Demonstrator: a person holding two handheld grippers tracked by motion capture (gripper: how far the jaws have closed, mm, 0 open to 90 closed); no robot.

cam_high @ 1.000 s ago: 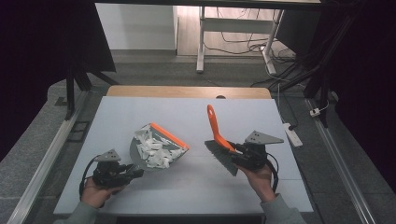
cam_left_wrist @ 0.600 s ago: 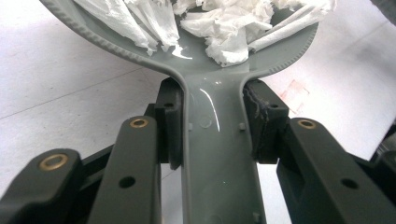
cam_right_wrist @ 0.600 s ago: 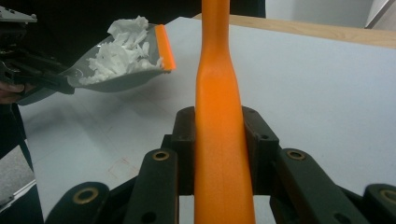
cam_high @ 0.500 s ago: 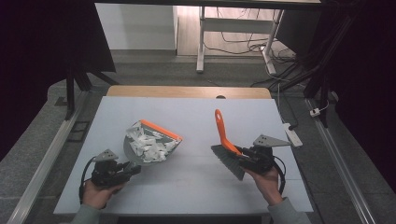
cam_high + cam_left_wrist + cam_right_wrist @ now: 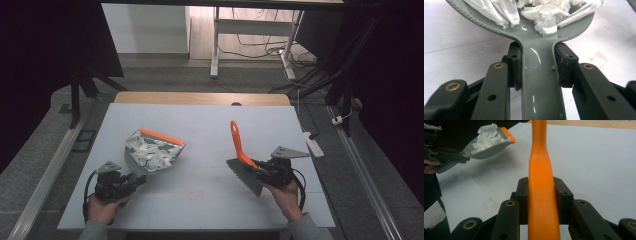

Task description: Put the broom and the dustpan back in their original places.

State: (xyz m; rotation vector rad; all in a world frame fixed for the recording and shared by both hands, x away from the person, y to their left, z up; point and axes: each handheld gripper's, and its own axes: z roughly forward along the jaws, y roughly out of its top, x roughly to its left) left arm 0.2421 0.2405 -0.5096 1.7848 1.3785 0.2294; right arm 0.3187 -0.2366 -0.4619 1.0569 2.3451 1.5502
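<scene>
High view, left: the left gripper (image 5: 131, 181) was clenched on the grey handle of the dustpan (image 5: 150, 155), which sat left of centre over the tabletop (image 5: 200, 120), with its orange lip on the far side.
High view, right: the right gripper (image 5: 257, 167) grasped the brush (image 5: 240, 150), handle pointing away, grey bristles low.
Left gripper view: 2 jaws pressed the dustpan handle; paper scraps (image 5: 541, 15) lay in the pan.
Right gripper view: 2 jaws clamped the orange brush handle; the dustpan hung tilted, far left.
</scene>
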